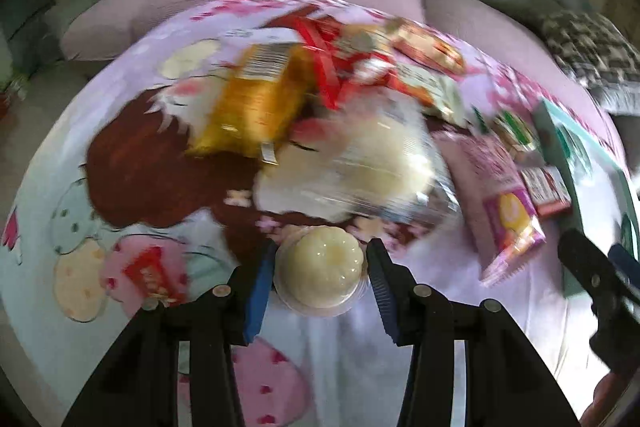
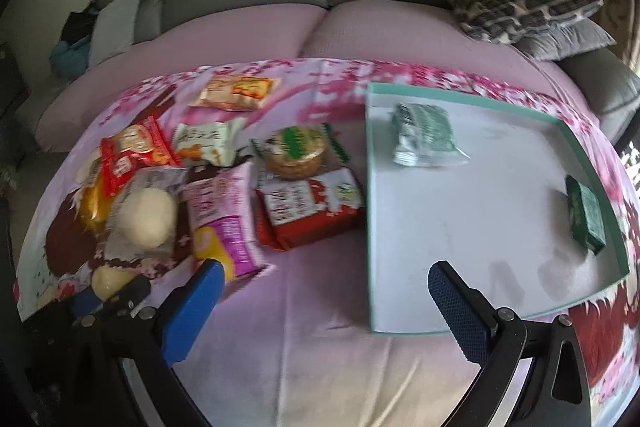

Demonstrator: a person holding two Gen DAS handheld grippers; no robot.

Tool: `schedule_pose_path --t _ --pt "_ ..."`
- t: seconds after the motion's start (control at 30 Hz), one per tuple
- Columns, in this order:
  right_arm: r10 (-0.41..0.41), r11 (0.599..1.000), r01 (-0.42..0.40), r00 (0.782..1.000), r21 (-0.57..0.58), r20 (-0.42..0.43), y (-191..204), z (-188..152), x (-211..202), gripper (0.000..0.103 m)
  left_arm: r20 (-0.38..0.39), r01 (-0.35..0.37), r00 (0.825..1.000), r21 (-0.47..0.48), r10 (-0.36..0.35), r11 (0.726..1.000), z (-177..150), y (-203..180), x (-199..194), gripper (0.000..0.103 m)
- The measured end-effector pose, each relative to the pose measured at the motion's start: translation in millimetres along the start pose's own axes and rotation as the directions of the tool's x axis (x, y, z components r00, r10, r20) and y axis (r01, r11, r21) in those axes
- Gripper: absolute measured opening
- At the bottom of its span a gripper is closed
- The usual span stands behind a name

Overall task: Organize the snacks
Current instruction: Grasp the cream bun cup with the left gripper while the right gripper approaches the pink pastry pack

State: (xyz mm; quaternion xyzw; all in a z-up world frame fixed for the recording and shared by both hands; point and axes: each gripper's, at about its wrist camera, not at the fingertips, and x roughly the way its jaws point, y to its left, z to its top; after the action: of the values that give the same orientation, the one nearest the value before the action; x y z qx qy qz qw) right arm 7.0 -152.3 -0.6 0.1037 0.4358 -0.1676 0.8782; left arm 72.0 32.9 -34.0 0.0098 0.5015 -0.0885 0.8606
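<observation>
Between the blue-padded jaws of the left gripper [image 1: 320,255] sits a pale yellow, dome-shaped jelly cup in clear plastic [image 1: 323,269], the pads close against its sides and seemingly clamping it, though motion blur hides the contact. It lies on the pink floral cloth [image 2: 320,327] over the table, just in front of a clear-wrapped white round bun [image 1: 376,163] and a yellow crinkled snack bag [image 1: 256,107]. To the right, the right gripper [image 2: 324,283] hovers with its jaws spread wide and nothing between them, above bare cloth beside the shallow teal-rimmed white tray [image 2: 480,227]. Two green snack packets, one pale [image 2: 426,135] and one dark [image 2: 586,219], lie well apart in the tray.
</observation>
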Motion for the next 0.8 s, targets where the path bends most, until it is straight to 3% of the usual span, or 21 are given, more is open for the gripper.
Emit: schedule_pose_path --t 0.27,0.43,0.6,0.8 --pt "0.057 0.993 -0.052 0.997 -0.108 0.047 34.4 0.9 4.3 0.096 0.016 -0.036 0.999 -0.097 0.037 0.995 7.1 29.5 -0.7 0.048" --pt "0.071 0.986 -0.066 0.997 -0.155 0.025 49.8 -2.6 18.1 0.085 0.01 -0.039 0.999 -0.114 0.04 0.993 7.8 36.8 0.8 0.048" --pt "0.068 0.984 -0.07 0.998 -0.166 -0.014 56.3 -4.8 31.4 0.066 0.005 -0.035 0.999 -0.113 0.036 0.993 7.6 36.6 2.2 0.048" --pt "0.07 0.98 -0.075 0.997 -0.184 -0.031 63.8 -6.4 33.7 0.064 -0.007 -0.042 0.999 -0.109 0.041 0.993 8.8 35.6 6.3 0.048"
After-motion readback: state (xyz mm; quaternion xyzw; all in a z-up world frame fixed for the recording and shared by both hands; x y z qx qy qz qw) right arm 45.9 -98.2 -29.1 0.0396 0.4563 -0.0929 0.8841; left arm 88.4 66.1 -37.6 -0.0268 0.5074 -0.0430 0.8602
